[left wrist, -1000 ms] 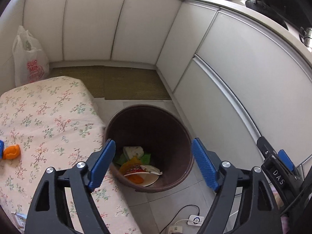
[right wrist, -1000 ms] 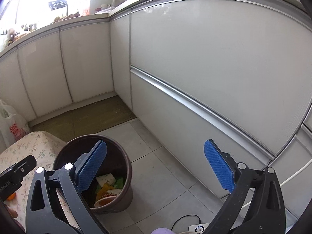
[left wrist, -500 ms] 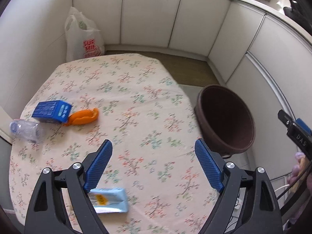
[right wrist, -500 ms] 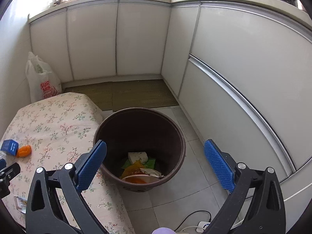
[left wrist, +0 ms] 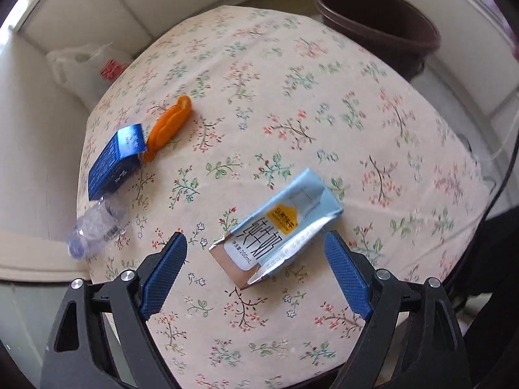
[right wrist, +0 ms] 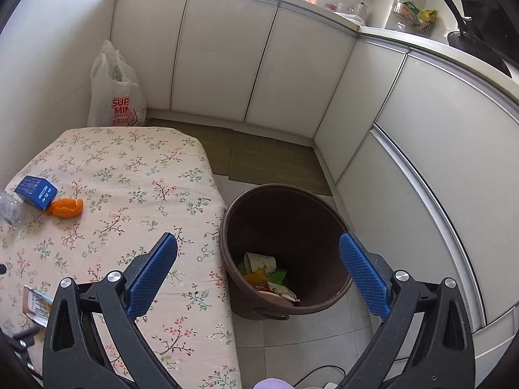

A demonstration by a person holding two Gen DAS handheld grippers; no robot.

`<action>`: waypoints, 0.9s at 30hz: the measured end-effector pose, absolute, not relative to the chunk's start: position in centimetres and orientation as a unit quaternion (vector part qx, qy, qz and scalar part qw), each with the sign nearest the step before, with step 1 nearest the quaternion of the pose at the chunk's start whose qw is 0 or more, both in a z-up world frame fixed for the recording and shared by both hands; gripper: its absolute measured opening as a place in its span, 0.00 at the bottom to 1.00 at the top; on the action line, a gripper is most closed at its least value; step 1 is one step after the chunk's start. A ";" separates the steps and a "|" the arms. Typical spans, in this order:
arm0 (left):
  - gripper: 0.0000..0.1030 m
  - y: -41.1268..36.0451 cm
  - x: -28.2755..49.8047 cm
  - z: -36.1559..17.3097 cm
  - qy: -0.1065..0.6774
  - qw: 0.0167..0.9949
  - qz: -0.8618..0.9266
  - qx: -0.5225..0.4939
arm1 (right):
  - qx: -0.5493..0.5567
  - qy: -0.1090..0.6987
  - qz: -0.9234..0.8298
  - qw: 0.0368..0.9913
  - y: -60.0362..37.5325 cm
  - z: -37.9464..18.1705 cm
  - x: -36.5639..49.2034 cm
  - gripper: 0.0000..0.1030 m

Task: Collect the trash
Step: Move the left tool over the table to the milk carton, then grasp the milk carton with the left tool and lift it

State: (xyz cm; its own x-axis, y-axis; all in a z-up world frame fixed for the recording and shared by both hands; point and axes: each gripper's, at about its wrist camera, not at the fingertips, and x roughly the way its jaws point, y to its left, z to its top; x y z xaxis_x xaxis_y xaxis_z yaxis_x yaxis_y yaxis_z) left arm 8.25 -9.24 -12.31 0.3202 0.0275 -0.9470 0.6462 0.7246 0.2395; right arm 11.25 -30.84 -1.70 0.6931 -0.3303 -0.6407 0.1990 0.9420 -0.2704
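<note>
Milk carton [left wrist: 275, 227] lies flattened on our floral worktop [left wrist: 292, 97], left claw [left wrist: 256, 253] spread wide above it; right claw [right wrist: 259, 259] agape near the bin [right wrist: 285, 249].

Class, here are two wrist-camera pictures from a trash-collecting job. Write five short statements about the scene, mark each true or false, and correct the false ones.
1. The flattened milk carton lies on the floral tablecloth. True.
2. The left gripper is clamped on the carton. False: its jaws stand open on either side of it, not pressing.
3. The brown trash bin is empty. False: a paper cup and wrappers lie at its bottom.
4. The orange peel lies against the blue box. True.
5. The right gripper holds a crushed plastic bottle. False: it is open and holds nothing; the bottle lies on the table.
</note>
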 end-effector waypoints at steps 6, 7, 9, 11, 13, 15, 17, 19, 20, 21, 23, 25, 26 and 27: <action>0.82 -10.8 8.2 -15.3 0.542 0.700 -0.240 0.398 | -0.081 0.374 -0.162 0.909 -31.0 -2.3 12.1 0.93; 0.82 -11.1 8.3 -15.8 0.542 0.694 -0.243 0.408 | -0.082 0.376 -0.163 0.908 -31.0 -2.4 12.2 0.93; 0.82 -11.5 8.7 -16.7 0.544 0.680 -0.251 0.422 | -0.084 0.378 -0.166 0.907 -31.0 -2.7 12.3 0.93; 0.82 -12.0 9.1 -17.4 0.545 0.670 -0.257 0.433 | -0.085 0.380 -0.167 0.906 -30.9 -2.8 12.5 0.93; 0.82 -12.4 9.4 -18.3 0.549 0.661 -0.263 0.439 | -0.087 0.383 -0.168 0.904 -30.8 -3.0 12.8 0.93; 0.82 -12.6 9.5 -18.9 0.548 0.658 -0.265 0.444 | -0.088 0.388 -0.166 0.902 -30.5 -3.3 13.3 0.93; 0.80 -12.6 9.5 -19.2 0.549 0.659 -0.272 0.436 | -0.088 0.392 -0.165 0.901 -30.3 -3.6 13.7 0.93; 0.67 -12.2 9.3 -19.1 0.550 0.665 -0.281 0.420 | -0.088 0.397 -0.163 0.899 -29.9 -4.0 14.2 0.93; 0.63 -12.0 9.2 -19.0 0.551 0.668 -0.287 0.409 | -0.088 0.399 -0.161 0.898 -29.7 -4.1 14.5 0.93; 0.59 -11.7 9.1 -18.8 0.553 0.674 -0.289 0.397 | -0.089 0.402 -0.158 0.898 -29.4 -4.3 14.9 0.93; 0.57 -10.8 9.1 -18.5 0.555 0.686 -0.285 0.373 | -0.091 0.405 -0.152 0.897 -28.7 -4.7 15.5 0.93; 0.56 -9.7 9.1 -18.1 0.560 0.702 -0.282 0.338 | -0.090 0.410 -0.144 0.896 -27.8 -5.2 16.2 0.93; 0.56 -9.1 9.3 -17.8 0.565 0.709 -0.278 0.317 | -0.090 0.414 -0.137 0.895 -27.3 -5.5 16.5 0.93; 0.56 -8.4 9.4 -17.5 0.570 0.717 -0.272 0.294 | -0.089 0.418 -0.129 0.895 -26.8 -5.8 16.9 0.93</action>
State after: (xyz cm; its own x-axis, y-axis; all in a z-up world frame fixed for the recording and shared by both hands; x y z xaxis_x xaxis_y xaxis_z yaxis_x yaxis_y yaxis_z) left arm 9.37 -8.40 -17.47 0.2022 -0.0552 -0.9778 0.7258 0.6787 0.1117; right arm 16.90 -26.78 -5.79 0.6175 -0.3054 -0.7249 0.1564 0.9508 -0.2673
